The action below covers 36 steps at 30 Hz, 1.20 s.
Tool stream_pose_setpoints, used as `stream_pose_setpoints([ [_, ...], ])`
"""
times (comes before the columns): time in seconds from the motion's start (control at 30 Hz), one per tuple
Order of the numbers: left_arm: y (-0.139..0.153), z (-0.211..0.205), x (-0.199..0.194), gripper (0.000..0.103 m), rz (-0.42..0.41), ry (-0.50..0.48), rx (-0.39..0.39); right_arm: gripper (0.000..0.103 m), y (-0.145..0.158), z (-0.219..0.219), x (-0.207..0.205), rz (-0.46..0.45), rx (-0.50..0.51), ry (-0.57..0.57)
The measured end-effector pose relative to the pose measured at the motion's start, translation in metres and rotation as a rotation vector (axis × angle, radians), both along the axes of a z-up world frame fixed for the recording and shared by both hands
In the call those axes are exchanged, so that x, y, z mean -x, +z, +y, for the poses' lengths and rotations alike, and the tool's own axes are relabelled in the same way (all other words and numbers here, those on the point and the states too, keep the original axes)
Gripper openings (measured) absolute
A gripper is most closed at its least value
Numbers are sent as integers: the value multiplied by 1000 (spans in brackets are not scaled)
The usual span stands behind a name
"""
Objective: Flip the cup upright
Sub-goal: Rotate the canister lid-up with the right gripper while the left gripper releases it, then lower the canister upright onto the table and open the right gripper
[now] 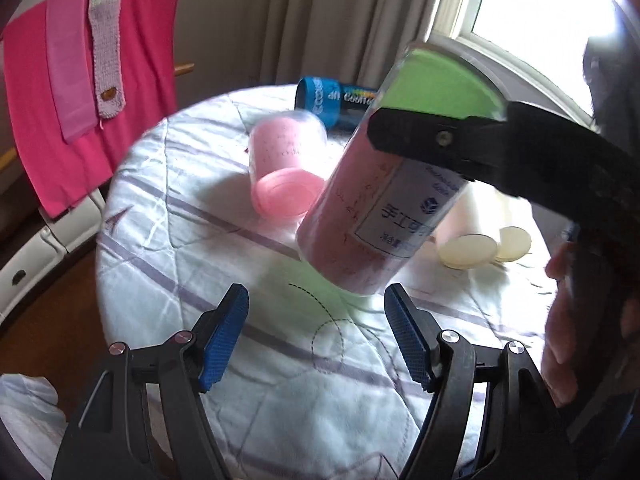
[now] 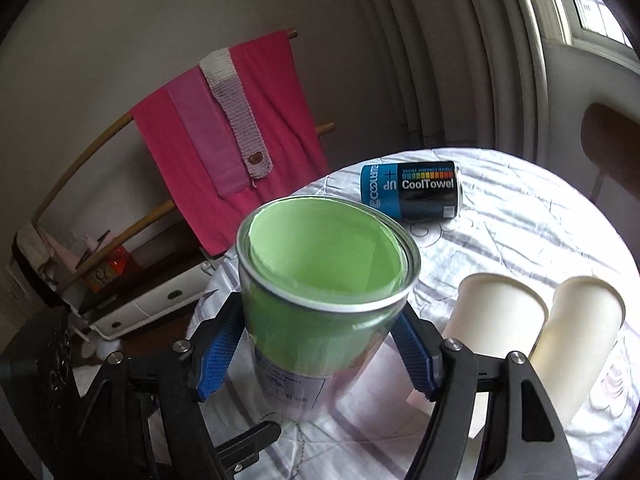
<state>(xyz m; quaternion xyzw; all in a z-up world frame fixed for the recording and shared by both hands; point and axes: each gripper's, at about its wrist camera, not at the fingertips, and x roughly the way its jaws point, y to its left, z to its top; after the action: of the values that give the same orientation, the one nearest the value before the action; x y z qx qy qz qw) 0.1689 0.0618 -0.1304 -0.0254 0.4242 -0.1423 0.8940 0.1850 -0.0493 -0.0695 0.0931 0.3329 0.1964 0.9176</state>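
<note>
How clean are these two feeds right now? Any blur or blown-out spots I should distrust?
Left wrist view: the clear cup held in the right gripper is motion-blurred, as is the pink cup behind it; the window is blown out white. Right wrist view: the clear cup is sharp, and the tablecloth washes out near the window side. Both views bend straight lines at the edges.

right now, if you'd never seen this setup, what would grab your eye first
The clear cup with its bright green liner, clamped in the right gripper and tilted above the quilted table. Next, the hot pink towel hanging on a wooden rack behind the table. The left gripper hangs open and empty just below the cup.
</note>
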Motion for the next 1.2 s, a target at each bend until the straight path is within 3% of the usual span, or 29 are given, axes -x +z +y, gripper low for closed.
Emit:
stream_pose_setpoints([
  [0.47,-5,11,10,76,7,26,27,73,2,33,20,-139,369,19],
  [0.67,-2,10,13,76,6,27,26,74,0,25,19,-116,332,12],
  [0.7,0,9,14,76,2,25,23,79,0,26,18,-106,327,13],
  [1.2,24,-9,48,87,-63,34,-22,80,12,10,54,-100,333,-6],
])
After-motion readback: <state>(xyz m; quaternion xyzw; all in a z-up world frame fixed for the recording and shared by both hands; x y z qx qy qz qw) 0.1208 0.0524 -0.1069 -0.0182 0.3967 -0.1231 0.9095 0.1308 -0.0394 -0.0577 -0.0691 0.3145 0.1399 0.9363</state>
